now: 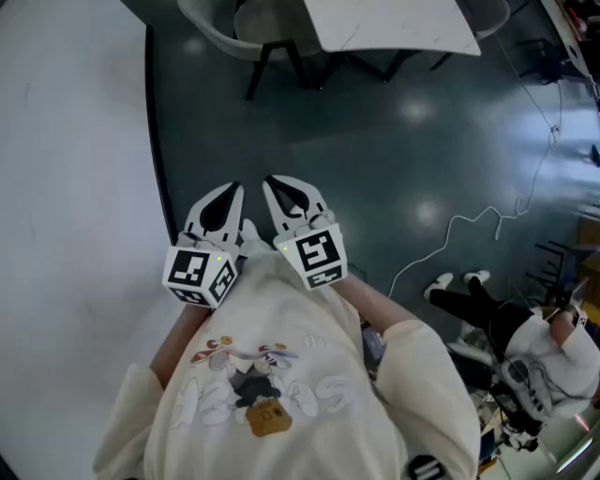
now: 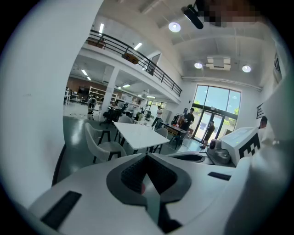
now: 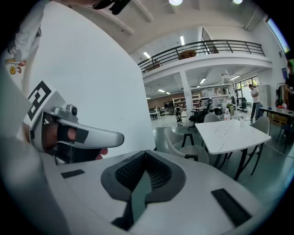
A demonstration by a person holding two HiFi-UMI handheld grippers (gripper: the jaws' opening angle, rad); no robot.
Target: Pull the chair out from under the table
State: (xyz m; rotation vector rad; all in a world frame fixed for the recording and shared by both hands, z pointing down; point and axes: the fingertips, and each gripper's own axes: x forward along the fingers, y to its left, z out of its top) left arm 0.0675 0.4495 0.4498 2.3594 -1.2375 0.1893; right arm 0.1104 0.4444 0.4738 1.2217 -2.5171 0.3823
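**A:** While the left gripper and the right gripper are hanging side by side in front of the person's chest, which step is being shown?

**B:** The approach, by my reading. Nothing is being gripped. Each gripper view is showing its own jaws pressing together with nothing between them.

**A:** Where is the chair sitting relative to them?

**B:** It is standing well apart from both grippers, across a stretch of dark floor, at the top of the head view. It is tucked against the left end of the table, with its seat partly under the tabletop. Both grippers are pointing roughly toward it. The left gripper view is showing it ahead and to the left, and the right gripper view is showing it ahead and slightly right.

**A:** What is the next move calling for?

**B:** Probably the person is needing to walk up to the table. After that, the jaws of at least one gripper would have to be opening, closing on the chair's backrest rim, and drawing it straight back from the table. Which gripper is suiting that better, I cannot tell from this far off.
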